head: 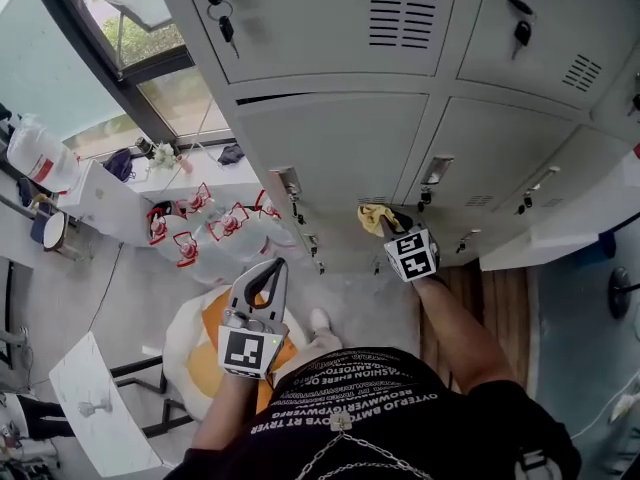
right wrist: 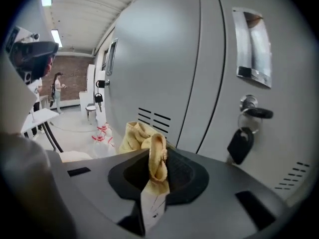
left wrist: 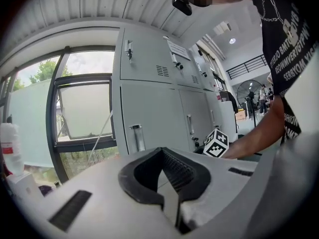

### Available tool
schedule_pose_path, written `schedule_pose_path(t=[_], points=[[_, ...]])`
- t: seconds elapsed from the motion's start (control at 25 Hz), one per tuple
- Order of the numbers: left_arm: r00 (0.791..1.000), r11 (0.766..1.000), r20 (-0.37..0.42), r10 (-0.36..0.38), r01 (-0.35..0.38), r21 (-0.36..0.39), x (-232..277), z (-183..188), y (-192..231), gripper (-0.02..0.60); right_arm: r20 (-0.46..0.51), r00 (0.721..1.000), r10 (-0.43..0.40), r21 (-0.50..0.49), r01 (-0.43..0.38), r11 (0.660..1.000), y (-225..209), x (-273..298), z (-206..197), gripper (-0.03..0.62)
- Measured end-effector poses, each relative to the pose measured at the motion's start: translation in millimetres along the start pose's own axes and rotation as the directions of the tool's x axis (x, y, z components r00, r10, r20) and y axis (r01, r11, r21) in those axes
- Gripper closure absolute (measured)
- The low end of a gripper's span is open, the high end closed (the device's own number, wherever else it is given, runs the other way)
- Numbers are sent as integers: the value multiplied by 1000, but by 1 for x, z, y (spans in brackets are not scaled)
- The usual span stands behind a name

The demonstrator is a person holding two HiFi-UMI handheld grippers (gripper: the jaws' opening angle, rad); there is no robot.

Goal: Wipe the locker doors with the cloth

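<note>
1. Head view, lowest part of the frame: the person's black printed shirt [head: 370, 408] is nearest to the camera, and both forearms reach up-frame from it.
2. At lower centre-left, the left gripper [head: 272, 268] hangs over the floor [head: 130, 288], well apart from the lockers. In the left gripper view its jaws [left wrist: 160, 151] stand together with nothing between them.
3. Further up, at centre-right of the head view, the right gripper [head: 385, 220] points at the lockers, with its marker cube [head: 412, 253] just below the jaws.
4. In the right gripper view the jaws [right wrist: 157, 158] are clamped on the yellow cloth [right wrist: 139, 133]. One fold is pinched between the pads and the rest is bunched beyond the tips.
5. The cloth [head: 372, 218] lies at a lower door of the grey locker doors [head: 340, 148], just beside the vent slots [right wrist: 154, 118]. If it really touches the metal, I cannot tell.
6. At the right of the right gripper view, a black key [right wrist: 240, 144] hangs from a lock, and a recessed handle [right wrist: 253, 49] sits above it.
7. On the floor at centre-left of the head view, clear bottles [head: 210, 228] with red handles stand near the locker base.
8. At upper left of the head view, a window [head: 150, 58] shows green outside.
</note>
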State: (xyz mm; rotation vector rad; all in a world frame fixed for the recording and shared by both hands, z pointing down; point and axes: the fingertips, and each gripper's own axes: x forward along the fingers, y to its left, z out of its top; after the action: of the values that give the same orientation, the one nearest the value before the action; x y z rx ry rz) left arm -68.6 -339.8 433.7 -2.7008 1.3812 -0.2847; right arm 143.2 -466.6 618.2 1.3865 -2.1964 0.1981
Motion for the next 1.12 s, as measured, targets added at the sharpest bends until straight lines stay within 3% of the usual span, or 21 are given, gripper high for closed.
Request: schedule_pose_path(t=[0.2,0.48,0.6,0.76,1.12], points=[[1000,1000,22,6,-5,-29,-1,11,-13,577,93,995,24,11,-25,1000,2,-50,22,539],[999,1000,35,31,-31,5,-1,24,-27,577,230,973,-35,9,33,999,-31,-158,56,539],[997,999,76,24,-22,-33,-3,43,-37,577,288,955,-65,15,64,998,-47,-203,69,539],[994,1000,111,26,-26,0,-8,68,-55,577,346,933,-94,27,90,996,-62,-254,81,539],[995,999,95,17,-21,41,-23,87,-84,577,406,909,-94,12,97,995,-61,-308,87,540]])
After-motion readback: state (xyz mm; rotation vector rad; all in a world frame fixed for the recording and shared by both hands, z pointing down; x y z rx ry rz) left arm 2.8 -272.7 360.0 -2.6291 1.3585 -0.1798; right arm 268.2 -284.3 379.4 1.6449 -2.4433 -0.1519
